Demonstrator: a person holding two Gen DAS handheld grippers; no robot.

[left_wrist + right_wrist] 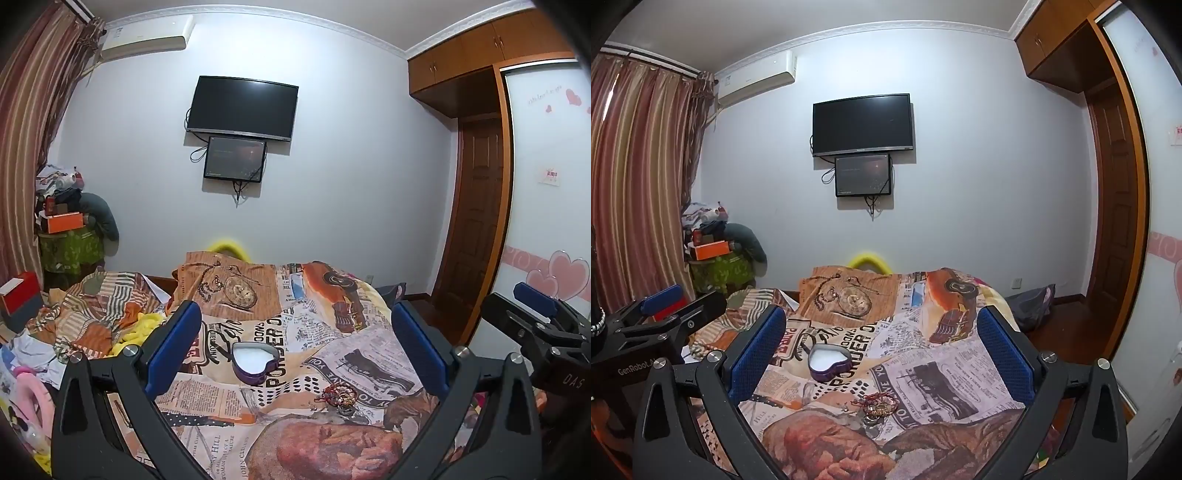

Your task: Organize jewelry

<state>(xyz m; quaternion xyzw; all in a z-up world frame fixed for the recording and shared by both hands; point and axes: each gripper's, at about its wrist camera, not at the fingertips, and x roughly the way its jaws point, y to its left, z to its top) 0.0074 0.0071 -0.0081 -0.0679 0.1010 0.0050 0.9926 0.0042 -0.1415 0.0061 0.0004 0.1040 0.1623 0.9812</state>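
Note:
A heart-shaped purple box [254,362] with a white inside lies open on the printed bedspread [332,362]; it also shows in the right wrist view [828,362]. A small heap of red and gold jewelry [338,396] lies just in front of the box, and shows in the right wrist view [877,404] too. My left gripper [295,347] is open and empty, held above the bed, short of the jewelry. My right gripper [882,347] is open and empty, beside the left one, at about the same distance.
The right gripper shows at the right edge of the left view [539,325]; the left gripper shows at the left of the right view [661,317]. Rumpled bedding and clothes [92,317] lie to the left. A wardrobe [546,184] stands on the right.

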